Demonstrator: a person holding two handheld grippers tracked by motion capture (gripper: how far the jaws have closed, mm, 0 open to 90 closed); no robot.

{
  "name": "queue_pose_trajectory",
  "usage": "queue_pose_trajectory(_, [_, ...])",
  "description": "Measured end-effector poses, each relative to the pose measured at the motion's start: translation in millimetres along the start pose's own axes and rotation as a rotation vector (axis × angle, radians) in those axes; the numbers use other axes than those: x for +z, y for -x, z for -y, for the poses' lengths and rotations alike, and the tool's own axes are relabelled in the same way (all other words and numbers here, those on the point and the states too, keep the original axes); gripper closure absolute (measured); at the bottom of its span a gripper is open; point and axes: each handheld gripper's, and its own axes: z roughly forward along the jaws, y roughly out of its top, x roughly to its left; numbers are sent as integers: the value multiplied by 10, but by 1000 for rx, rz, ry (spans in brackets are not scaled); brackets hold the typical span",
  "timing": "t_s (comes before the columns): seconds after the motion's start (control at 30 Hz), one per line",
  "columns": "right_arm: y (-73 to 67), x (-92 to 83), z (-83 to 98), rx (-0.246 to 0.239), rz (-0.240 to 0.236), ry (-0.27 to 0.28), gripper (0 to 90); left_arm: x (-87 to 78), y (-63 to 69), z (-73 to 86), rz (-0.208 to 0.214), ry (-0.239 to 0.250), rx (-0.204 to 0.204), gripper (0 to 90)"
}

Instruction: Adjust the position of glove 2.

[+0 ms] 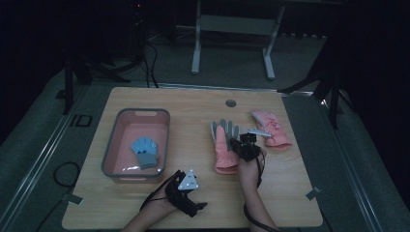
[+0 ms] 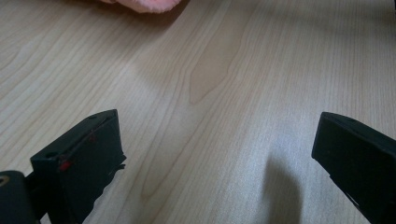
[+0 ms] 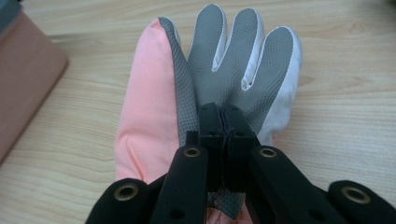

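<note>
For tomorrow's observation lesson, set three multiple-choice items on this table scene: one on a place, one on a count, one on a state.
1. Where does the blue glove lie?
A. In the pink bin
B. On the bare tabletop
C. On the floor

2. How many pink gloves lie on the table?
A. One
B. Two
C. Four

3. How do the fingers of the right gripper stand?
A. Wide open above the bin
B. Shut on the grey-palmed pink glove
C. Open beside a cup

Key: 1 A, the high view shows the blue glove inside the bin's walls. 2 B, one pink glove lies under the right gripper and a second pink glove lies further right. 3 B, the right gripper view shows the fingers pressed together, pinching the grey palm fabric.
</note>
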Motion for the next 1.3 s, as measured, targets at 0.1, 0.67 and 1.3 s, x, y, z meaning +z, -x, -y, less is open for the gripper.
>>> queue_pose_trajectory(0.1, [6,43,27,0,22,-8,880,1,-1,1,2,-2,0,20])
queue_pose_trajectory(0.67, [63,62,15,-58,34,-29,748,-4,16,11,5,10,-5,20])
queue_pose_trajectory(1.3, [1176,-519,-488,-279,-4,28,666,-4,21,20,-5,10,-8,20])
